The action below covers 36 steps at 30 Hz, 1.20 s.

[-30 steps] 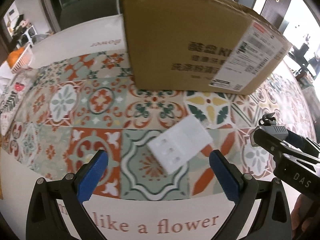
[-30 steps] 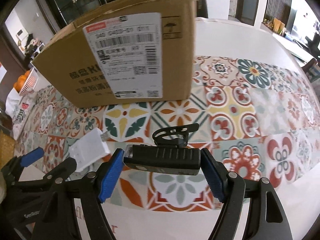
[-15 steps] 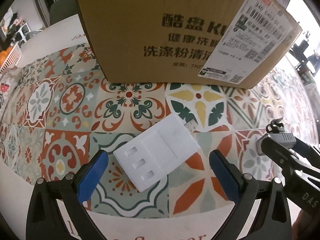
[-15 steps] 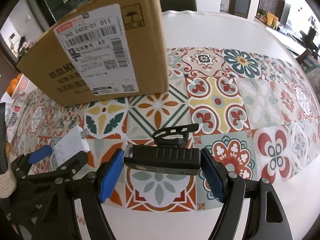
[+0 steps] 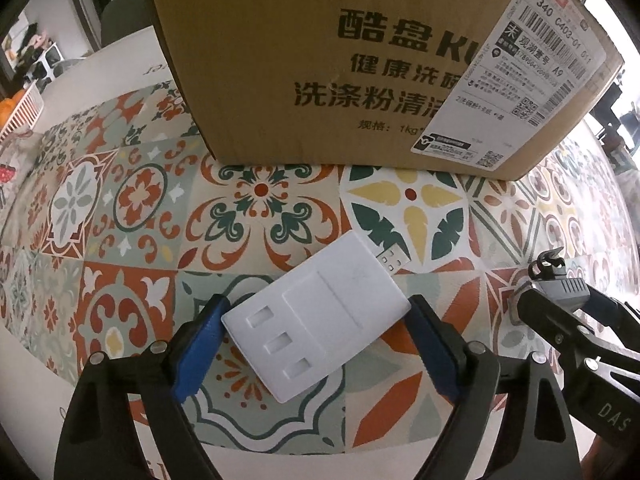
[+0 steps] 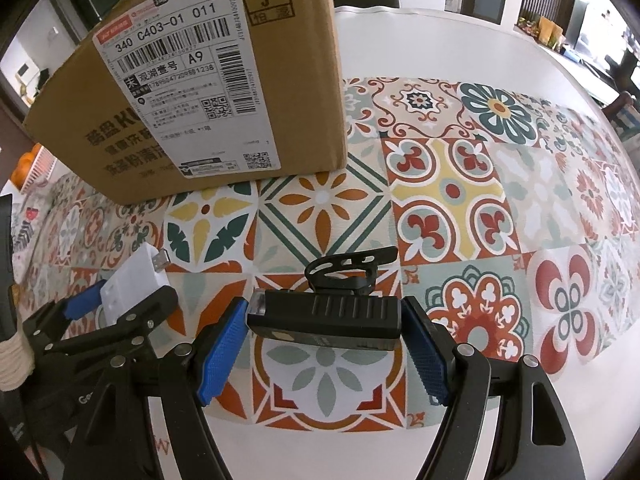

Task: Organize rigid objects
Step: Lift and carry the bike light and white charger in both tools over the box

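Observation:
A flat white USB hub [image 5: 316,316] with three slots and a plug end lies on the patterned tablecloth. My left gripper [image 5: 316,342] is open, its blue pads on either side of the hub and close to its corners. The hub also shows in the right wrist view [image 6: 134,280]. My right gripper [image 6: 323,350] is shut on a black bike light [image 6: 326,318] with a mount clip, held just above the cloth. The light's tip shows at the right of the left wrist view [image 5: 560,286]. A cardboard box [image 5: 360,60] stands just behind both.
The box [image 6: 208,92] carries a shipping label and blocks the far side. The tiled cloth [image 6: 500,208] stretches right of the box. A white basket with oranges [image 5: 18,110] sits far left. The table's white front edge [image 6: 340,452] is near.
My left gripper has moved forward and down until its pads bracket the white hub, and the jaws have narrowed. My right gripper, still holding the bike light, moved forward toward the box.

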Each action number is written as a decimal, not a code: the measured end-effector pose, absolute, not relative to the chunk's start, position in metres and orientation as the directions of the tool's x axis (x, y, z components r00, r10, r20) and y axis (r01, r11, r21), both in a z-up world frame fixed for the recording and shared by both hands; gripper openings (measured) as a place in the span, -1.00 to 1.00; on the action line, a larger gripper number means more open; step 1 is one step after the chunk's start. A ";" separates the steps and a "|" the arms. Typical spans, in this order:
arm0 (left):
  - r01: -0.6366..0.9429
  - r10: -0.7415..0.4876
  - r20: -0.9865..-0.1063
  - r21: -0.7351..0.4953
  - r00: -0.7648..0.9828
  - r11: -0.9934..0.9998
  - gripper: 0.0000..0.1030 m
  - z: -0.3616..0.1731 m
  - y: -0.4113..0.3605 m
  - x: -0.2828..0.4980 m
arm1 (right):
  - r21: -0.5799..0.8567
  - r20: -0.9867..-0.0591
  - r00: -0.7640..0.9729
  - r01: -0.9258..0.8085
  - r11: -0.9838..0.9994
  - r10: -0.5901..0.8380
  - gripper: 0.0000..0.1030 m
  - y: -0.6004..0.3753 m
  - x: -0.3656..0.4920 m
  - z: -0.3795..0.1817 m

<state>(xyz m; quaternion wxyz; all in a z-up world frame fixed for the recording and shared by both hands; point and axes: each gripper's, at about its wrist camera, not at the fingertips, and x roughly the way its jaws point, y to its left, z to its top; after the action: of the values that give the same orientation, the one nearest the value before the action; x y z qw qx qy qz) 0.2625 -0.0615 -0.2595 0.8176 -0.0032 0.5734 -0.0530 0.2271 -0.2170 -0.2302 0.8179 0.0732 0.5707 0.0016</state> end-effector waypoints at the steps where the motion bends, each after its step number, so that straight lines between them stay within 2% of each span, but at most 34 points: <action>1: 0.079 -0.093 -0.936 -0.070 0.340 0.994 0.72 -0.258 -0.059 0.263 | 0.121 -0.933 0.350 0.080 0.990 0.086 0.47 -0.215 0.226 -0.229; 18: 0.081 -0.085 -0.888 -0.054 0.452 0.995 0.72 -0.194 -0.027 0.234 | 0.125 -0.893 0.439 0.036 0.992 0.097 0.47 -0.205 0.203 -0.178; 36: 0.092 -0.077 -0.774 -0.025 0.628 0.995 0.72 -0.091 -0.024 0.215 | 0.138 -0.779 0.617 -0.005 0.990 0.111 0.47 -0.192 0.187 -0.087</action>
<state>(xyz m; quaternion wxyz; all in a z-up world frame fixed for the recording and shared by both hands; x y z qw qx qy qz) 0.2147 -0.0242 -0.0912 0.9022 0.0084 0.4288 -0.0468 0.1865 -0.1917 -0.0866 0.8970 0.0611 0.4366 0.0323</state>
